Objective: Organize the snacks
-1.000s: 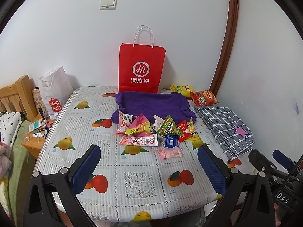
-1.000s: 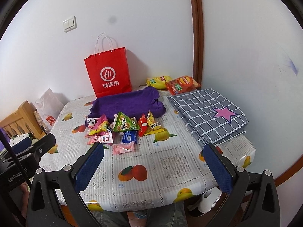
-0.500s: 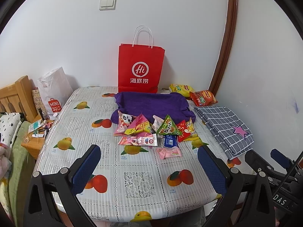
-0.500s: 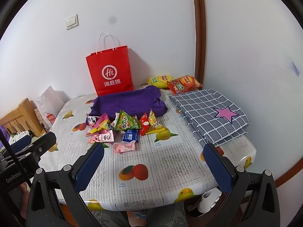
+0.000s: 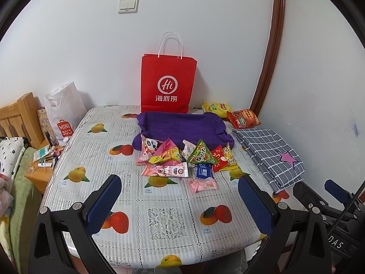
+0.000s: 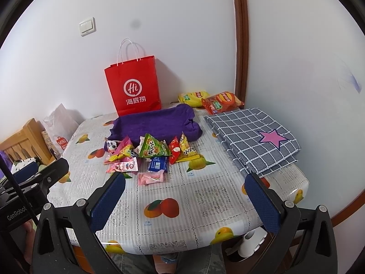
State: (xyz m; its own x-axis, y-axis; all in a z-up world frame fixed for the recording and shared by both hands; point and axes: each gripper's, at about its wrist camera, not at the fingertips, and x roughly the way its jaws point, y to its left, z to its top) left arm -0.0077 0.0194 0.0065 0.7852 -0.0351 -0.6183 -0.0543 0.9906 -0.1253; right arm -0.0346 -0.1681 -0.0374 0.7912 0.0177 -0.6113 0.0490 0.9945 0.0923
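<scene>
A pile of small snack packets lies mid-table in front of a purple cloth tray; it also shows in the right wrist view. A pink packet lies nearest me. A yellow chip bag and a red chip bag sit at the back right. My left gripper is open and empty above the near table edge. My right gripper is open and empty, also well short of the pile.
A red paper bag stands against the wall behind the tray. A folded grey checked cloth with a pink star lies on the right of the fruit-print tablecloth. A white Miniso bag and wooden furniture stand at left.
Both views have shifted only slightly; the grippers stay open and nothing on the table has moved.
</scene>
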